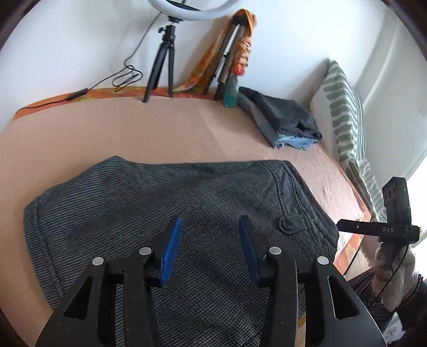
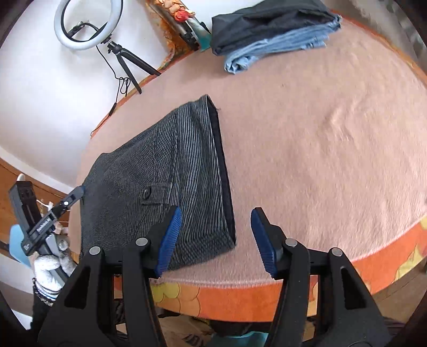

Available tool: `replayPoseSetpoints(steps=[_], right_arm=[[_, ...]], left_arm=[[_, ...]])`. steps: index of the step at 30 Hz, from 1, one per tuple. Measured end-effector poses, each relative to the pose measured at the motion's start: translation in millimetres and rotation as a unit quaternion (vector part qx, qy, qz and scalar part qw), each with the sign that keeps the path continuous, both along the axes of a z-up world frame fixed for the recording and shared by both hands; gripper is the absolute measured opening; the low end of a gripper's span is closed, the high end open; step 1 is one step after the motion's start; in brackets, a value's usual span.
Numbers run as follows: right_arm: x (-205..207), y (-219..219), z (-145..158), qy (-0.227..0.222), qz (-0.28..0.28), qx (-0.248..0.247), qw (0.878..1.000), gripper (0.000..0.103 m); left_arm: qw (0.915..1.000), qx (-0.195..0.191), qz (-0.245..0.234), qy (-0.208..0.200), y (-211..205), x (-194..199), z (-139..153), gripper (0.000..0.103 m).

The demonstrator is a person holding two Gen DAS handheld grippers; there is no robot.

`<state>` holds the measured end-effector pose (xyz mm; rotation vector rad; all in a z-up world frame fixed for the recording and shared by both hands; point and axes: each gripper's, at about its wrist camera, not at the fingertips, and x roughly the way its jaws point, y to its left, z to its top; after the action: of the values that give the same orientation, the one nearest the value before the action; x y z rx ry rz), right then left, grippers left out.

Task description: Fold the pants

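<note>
**Grey pants folded on the bed, both grippers spread**

We see the pants (image 1: 170,213) — dark grey, ribbed — lying folded into a compact block on the pink bed cover (image 1: 133,133), near its front edge. Our left gripper (image 1: 210,248) hovers over the fabric with its blue pads apart, pinching nothing. Our right gripper (image 2: 216,237) sits at the pants' right edge, also spread wide — one pad over the cloth, the other over bare cover. A buttoned pocket flap (image 2: 153,193) faces up. At the far side a stack of folded clothes (image 2: 272,32) rests near a ring light (image 2: 88,24) on its tripod.
</note>
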<state>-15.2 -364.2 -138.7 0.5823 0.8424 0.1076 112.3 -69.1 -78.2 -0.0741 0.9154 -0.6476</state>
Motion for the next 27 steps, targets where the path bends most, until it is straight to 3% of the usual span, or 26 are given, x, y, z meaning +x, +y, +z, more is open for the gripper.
replayPoseSetpoints(steps=[5,13,15,18,19,21,22,23,27], right_arm=[[-17,4,-27,0.004,-0.003,0.070,0.998,0.057],[-14,24,-30,-0.029,0.011,0.144,0.989,0.061],[-13,28,-33,-0.044,0.000,0.181,0.982,0.063],[-9,37,-33,-0.076,-0.021,0.172,0.982,0.064],[-7,42,-30,-0.085,-0.031,0.157,0.983,0.062],[-2,50,-28,-0.085,-0.045,0.136,0.986,0.047],[-2,50,-27,-0.081,-0.049,0.131,0.987,0.034],[-1,50,-26,-0.079,-0.051,0.125,0.988,0.028],[-7,49,-16,-0.090,-0.051,0.096,0.990,0.021]], left_arm=[[0.9995,0.014,-0.005,0.026,-12,6,-16,0.042],[0.9972,0.018,-0.004,0.072,-8,9,-43,0.042],[0.9983,0.030,-0.012,0.048,-12,2,-44,0.044],[0.9981,0.047,-0.026,0.031,-19,-4,-43,0.051],[0.9979,0.052,-0.027,0.029,-21,-4,-43,0.051],[0.9974,0.054,-0.026,0.040,-21,-2,-39,0.051],[0.9974,0.045,-0.022,0.052,-18,2,-35,0.051],[0.9981,0.029,-0.012,0.053,-15,4,-28,0.051],[0.9987,0.016,0.041,-0.024,-3,18,11,0.051]])
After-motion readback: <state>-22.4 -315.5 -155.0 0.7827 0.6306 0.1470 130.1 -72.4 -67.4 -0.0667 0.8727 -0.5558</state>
